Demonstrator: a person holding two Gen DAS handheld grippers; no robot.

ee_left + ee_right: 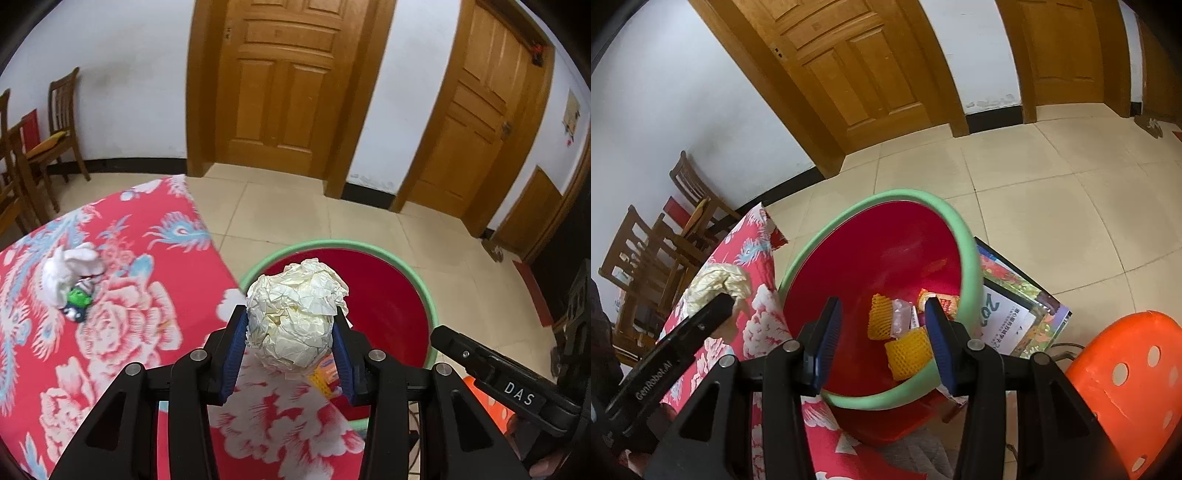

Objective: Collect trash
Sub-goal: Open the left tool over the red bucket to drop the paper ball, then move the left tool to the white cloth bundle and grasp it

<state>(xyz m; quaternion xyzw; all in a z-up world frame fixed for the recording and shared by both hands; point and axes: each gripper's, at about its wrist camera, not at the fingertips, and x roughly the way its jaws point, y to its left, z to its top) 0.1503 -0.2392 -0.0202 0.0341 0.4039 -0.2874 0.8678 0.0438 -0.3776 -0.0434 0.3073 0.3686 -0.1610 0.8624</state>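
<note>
My left gripper (291, 332) is shut on a crumpled cream paper ball (295, 314) and holds it over the table's edge, beside the red bin with a green rim (417, 280). The ball also shows at the left of the right wrist view (716, 282). My right gripper (882, 332) is open and empty, above the bin (971, 266). Inside the bin lie yellow foam nets (908, 352) and snack wrappers (942, 302). A white tissue (70, 269) and a small green-and-white wrapper (79, 299) lie on the red floral tablecloth (122, 339).
An orange plastic stool (1130, 384) stands right of the bin. A printed calendar (1015, 314) lies on the tiled floor behind the bin. Wooden chairs (59, 125) stand at the far left. Wooden doors (284, 81) line the back wall.
</note>
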